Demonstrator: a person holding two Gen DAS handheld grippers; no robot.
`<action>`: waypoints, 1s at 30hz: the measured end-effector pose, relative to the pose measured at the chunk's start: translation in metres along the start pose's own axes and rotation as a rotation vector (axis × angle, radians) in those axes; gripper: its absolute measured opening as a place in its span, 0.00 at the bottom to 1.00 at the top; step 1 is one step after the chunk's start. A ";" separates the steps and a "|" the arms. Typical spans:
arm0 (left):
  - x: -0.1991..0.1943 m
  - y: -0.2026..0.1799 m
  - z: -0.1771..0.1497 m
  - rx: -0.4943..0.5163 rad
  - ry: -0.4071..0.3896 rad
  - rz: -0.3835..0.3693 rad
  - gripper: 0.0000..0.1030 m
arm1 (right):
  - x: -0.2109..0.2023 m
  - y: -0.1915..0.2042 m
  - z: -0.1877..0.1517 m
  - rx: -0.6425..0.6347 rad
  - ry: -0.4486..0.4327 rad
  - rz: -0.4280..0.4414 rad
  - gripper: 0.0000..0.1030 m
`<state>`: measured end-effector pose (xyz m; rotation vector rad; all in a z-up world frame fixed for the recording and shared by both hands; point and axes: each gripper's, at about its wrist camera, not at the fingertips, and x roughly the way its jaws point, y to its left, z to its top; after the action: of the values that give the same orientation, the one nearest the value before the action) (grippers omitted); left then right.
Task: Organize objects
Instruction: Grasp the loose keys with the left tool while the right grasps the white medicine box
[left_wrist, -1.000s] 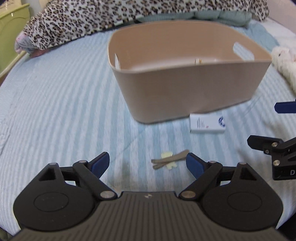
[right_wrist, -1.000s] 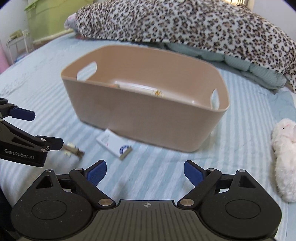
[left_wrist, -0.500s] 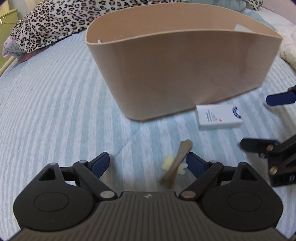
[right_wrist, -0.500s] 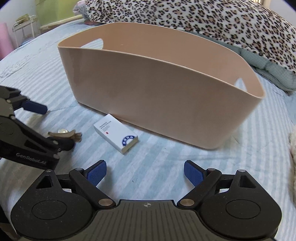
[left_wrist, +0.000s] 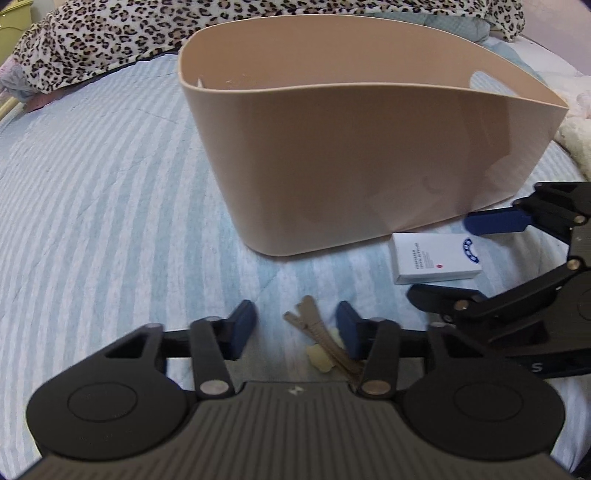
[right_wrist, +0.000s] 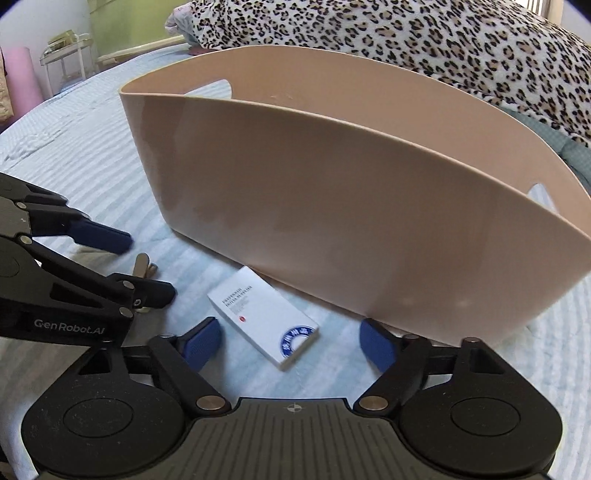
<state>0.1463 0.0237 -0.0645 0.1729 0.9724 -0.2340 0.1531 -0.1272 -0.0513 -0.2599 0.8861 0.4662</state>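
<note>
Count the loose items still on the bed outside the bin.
2. The brown clip lies between the left gripper fingers; the white box lies by the bin wall, between the open right gripper fingers. Others may be hidden behind the bin.

Both claws sit low in their frames, side by side and angled toward each other. The left claw has its blue-padded fingers parted, tips pointing forward at lower centre. The right claw spreads wider, and shows again at the right edge of the left wrist view, fingers apart.
</note>
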 end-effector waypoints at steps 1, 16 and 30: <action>-0.001 -0.001 0.000 -0.002 0.002 -0.003 0.37 | 0.000 0.001 0.000 -0.004 -0.002 0.003 0.76; -0.013 0.007 0.000 -0.092 0.013 -0.043 0.22 | -0.015 0.013 -0.004 -0.060 -0.007 0.037 0.31; -0.021 0.009 -0.003 -0.084 0.009 -0.004 0.22 | -0.036 -0.003 -0.011 -0.059 0.006 0.057 0.12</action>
<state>0.1355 0.0360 -0.0482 0.0954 0.9894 -0.1956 0.1275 -0.1440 -0.0291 -0.2901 0.8878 0.5450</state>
